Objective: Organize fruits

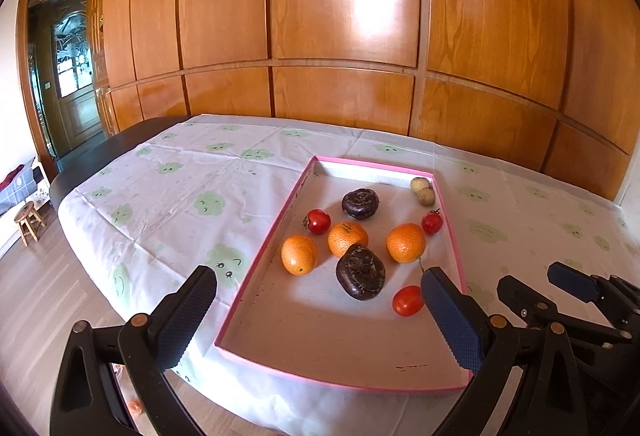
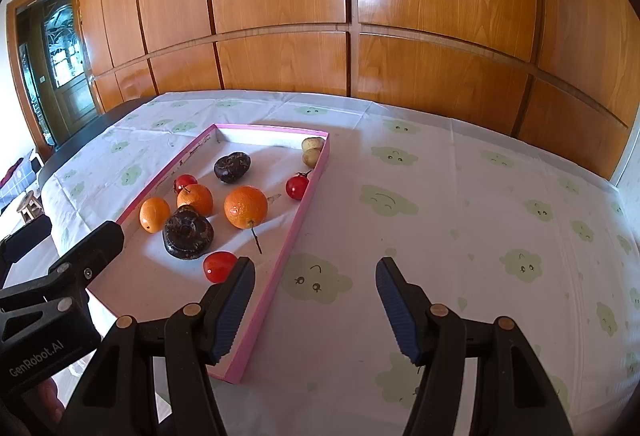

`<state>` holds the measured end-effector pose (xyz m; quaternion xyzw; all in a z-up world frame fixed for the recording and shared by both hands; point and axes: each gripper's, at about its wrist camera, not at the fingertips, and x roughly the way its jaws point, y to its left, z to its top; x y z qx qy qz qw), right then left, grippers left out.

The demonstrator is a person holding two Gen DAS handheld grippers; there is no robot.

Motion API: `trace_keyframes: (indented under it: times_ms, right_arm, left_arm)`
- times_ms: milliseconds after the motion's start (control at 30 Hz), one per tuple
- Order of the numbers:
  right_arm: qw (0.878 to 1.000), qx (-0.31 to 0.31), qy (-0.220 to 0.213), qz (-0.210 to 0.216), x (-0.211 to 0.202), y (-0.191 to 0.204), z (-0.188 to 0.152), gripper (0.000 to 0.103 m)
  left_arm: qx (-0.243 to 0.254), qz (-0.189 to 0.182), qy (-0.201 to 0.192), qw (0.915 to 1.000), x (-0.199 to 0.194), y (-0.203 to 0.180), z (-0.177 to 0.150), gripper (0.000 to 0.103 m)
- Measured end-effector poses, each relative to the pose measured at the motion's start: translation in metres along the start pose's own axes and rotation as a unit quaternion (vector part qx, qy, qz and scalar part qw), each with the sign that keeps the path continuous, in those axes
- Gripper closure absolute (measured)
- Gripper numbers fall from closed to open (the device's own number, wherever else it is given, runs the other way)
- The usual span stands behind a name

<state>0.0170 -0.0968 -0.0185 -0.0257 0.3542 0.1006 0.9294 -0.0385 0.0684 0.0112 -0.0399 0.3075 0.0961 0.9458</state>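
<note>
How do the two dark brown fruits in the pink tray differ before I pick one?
The near dark fruit looks larger and touches the middle orange; the far dark fruit looks smaller and sits apart from the rest. The near one lies close to the left gripper; the far one lies deeper in the pink tray. Both are dark brown, flattened and ringed on top.

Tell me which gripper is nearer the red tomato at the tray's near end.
Left. The left gripper hangs open over the tray, one finger beside the tomato. The right gripper is open over the tablecloth, outside the rim.
</note>
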Motion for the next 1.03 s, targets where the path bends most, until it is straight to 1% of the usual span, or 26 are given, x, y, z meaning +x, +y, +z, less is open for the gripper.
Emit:
trace_keyframes:
  times_ms: [567,1033]
  right_arm:
    - [1.0,-0.001,0.001,0.0,0.0007,-0.0003,-0.0009,0.039]
    - [1.0,-0.004,0.006,0.004,0.0041,-0.0029,-0.0015,0.039]
  left_arm:
    - [0.0,0.002,-0.001,1.0,-0.0007,0.0004,0.0018,0.0]
    - [-0.003,-0.013,0.011,0.9999,0.0031,-0.0003,0.0009,0.0]
